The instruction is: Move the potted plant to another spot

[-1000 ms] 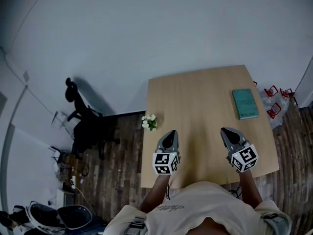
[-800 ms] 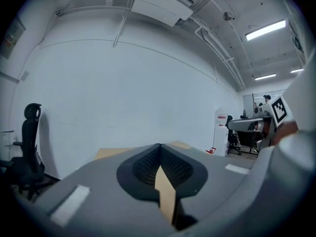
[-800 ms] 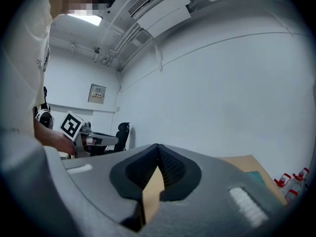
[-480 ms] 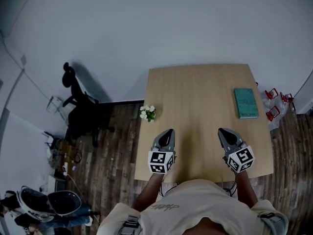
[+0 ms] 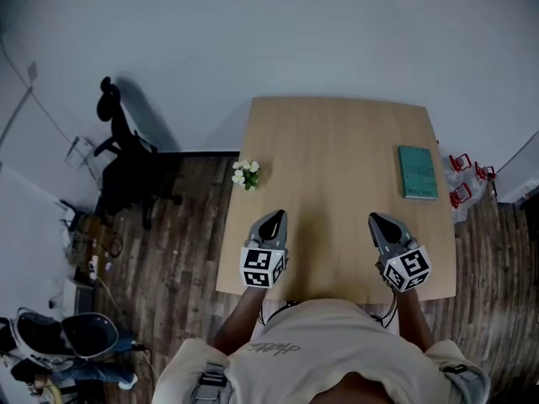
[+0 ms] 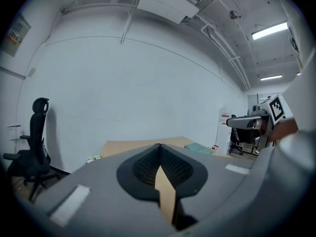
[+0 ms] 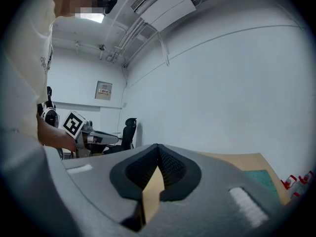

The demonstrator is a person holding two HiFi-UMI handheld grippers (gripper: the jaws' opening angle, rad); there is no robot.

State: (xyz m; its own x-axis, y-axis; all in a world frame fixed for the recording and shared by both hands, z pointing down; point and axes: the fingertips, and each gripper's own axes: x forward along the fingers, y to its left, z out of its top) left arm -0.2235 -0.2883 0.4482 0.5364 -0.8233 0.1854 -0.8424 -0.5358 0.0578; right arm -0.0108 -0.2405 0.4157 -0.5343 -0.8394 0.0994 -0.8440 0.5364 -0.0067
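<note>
The potted plant (image 5: pixel 246 174), small with white flowers and green leaves, stands at the left edge of the wooden table (image 5: pixel 337 141). In the left gripper view the potted plant (image 6: pixel 94 158) shows only faintly, low and to the left. My left gripper (image 5: pixel 275 217) hovers over the near left part of the table, short of the plant and to its right. It is shut and holds nothing, its tips meeting (image 6: pixel 159 145). My right gripper (image 5: pixel 376 220) hovers over the near right part, also shut and holding nothing (image 7: pixel 157 145).
A teal book (image 5: pixel 418 172) lies near the table's right edge. A black office chair (image 5: pixel 126 167) stands on the wood floor left of the table. Red clamps (image 5: pixel 463 179) lie on the floor at the right. A white wall runs behind the table.
The head view has shifted, so the table and both grippers sit further left and higher in the picture. The left gripper has sunk slightly. The plant stays in place.
</note>
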